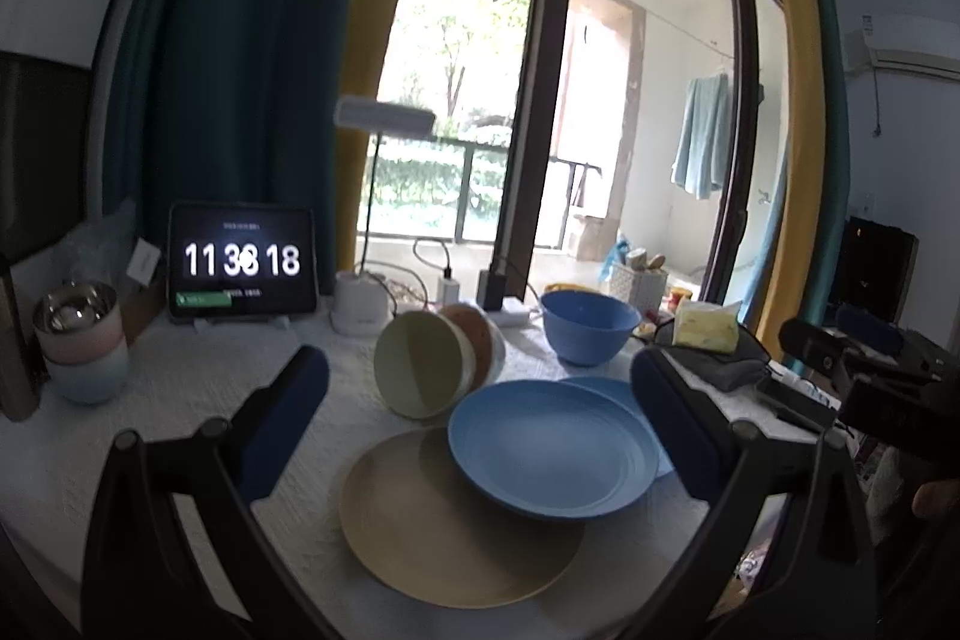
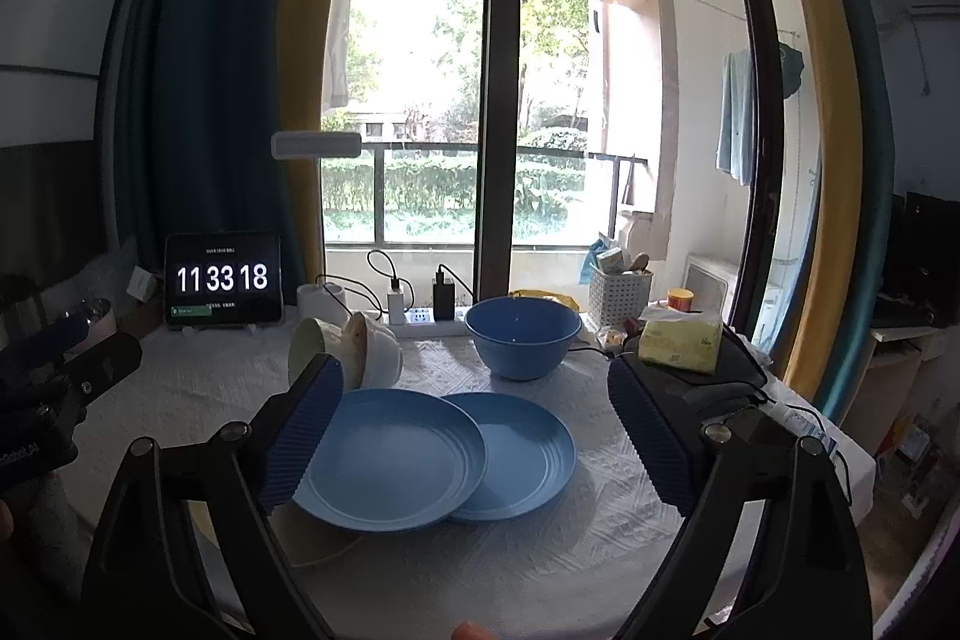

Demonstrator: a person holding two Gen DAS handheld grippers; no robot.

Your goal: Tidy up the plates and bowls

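A tan plate point(image 1: 444, 526) lies on the white tablecloth, and a blue plate point(image 1: 549, 451) rests partly on it, overlapping a second blue plate point(image 1: 606, 391). In the right wrist view the same blue plates point(image 2: 390, 460) point(image 2: 522, 451) overlap. Behind them a stack of small bowls point(image 1: 435, 361) point(image 2: 354, 352) lies tipped on its side. A large blue bowl point(image 1: 585, 328) point(image 2: 522, 334) stands upright further back. My left gripper point(image 1: 480, 415) is open above the plates, holding nothing. My right gripper point(image 2: 468, 430) is open too, its fingers either side of the blue plates.
A tablet clock point(image 1: 243, 268) point(image 2: 223, 280), a white lamp base point(image 1: 360, 304) and a power strip point(image 2: 429, 319) line the far edge by the window. Stacked cups point(image 1: 81, 340) stand at far left. A tissue pack point(image 2: 681, 340) on a black bag sits at right.
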